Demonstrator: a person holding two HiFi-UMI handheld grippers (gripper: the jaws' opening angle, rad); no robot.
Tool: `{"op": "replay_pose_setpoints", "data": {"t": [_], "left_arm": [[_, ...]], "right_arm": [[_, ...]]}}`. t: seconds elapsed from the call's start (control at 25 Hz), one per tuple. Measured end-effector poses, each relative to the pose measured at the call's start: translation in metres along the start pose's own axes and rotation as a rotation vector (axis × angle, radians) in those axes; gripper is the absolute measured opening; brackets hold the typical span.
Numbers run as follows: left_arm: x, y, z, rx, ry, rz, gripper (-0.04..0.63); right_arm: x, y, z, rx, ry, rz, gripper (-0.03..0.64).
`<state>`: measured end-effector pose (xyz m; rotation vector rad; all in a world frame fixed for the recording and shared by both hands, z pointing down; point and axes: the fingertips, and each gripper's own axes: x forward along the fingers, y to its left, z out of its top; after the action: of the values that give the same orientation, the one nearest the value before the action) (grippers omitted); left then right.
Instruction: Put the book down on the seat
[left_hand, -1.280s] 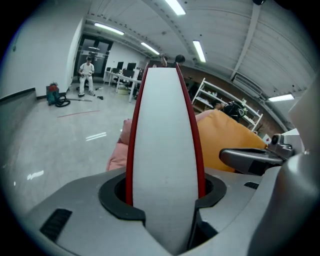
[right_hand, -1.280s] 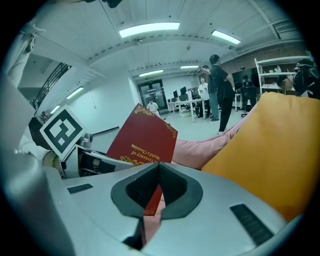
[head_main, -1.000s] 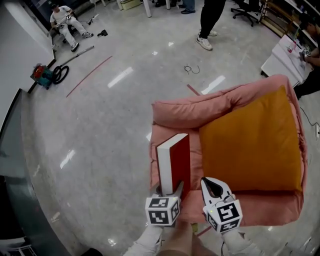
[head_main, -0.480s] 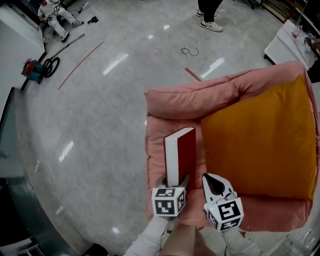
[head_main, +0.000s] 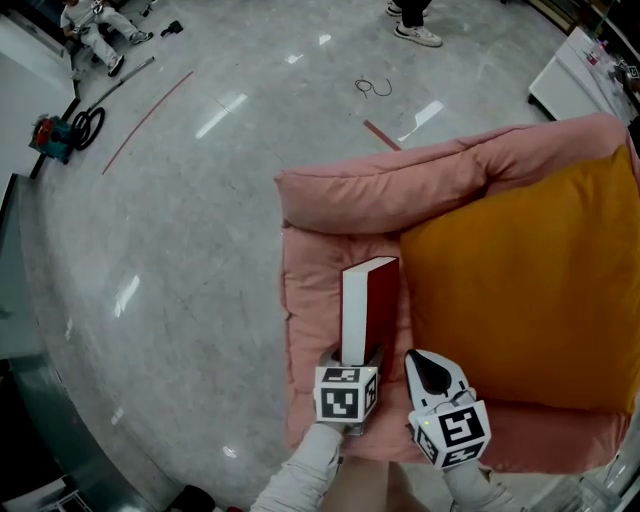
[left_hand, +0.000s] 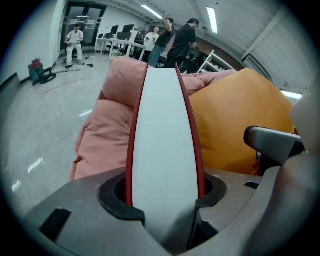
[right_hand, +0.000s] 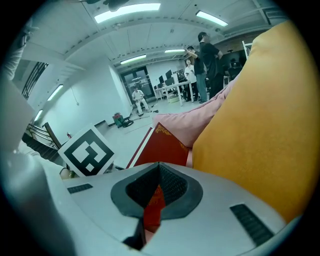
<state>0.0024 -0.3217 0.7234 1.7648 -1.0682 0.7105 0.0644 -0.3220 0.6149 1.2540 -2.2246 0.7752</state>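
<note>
A red book (head_main: 371, 308) with white page edges stands upright over the left part of the pink seat (head_main: 310, 300). My left gripper (head_main: 352, 358) is shut on its near lower end. In the left gripper view the page edge of the book (left_hand: 164, 135) runs up between the jaws of the left gripper (left_hand: 165, 202). My right gripper (head_main: 428, 366) hangs just right of the book, jaws together and empty, in front of the orange cushion (head_main: 520, 280). In the right gripper view the red cover (right_hand: 162, 147) shows beyond the right gripper (right_hand: 152, 200).
The pink armrest roll (head_main: 390, 190) borders the seat at the back. On the shiny grey floor lie a cable (head_main: 373, 88) and a red and teal vacuum cleaner (head_main: 55, 135). A person's feet (head_main: 415, 32) stand far off. A white table (head_main: 590, 70) is at the upper right.
Both grippers have sunk toward the seat, the left one carrying the book, which now stands further over the pink seat. The left grip is unchanged.
</note>
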Motion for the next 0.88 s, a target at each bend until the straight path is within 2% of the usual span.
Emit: {"op": "replay_pose_setpoints", "data": {"t": [0.2,0.4,0.6,0.88], "left_arm": [[0.017,0.015,-0.002,-0.009,0.05,0.018,0.259],[0.025,0.022,-0.002,0.019,0.085,0.017,0.284],[0.014,0.041,0.003,0.047,0.044,0.109,0.335],[-0.018,0.065,0.001,-0.015,0.017,0.191,0.347]], "right_arm": [[0.009,0.002,-0.007,0.004,0.014,0.008,0.005],[0.011,0.002,-0.007,0.016,0.014,0.009,0.005],[0.011,0.005,-0.006,0.009,0.013,0.018,0.005],[-0.001,0.018,0.003,-0.02,0.002,0.044,0.005]]}}
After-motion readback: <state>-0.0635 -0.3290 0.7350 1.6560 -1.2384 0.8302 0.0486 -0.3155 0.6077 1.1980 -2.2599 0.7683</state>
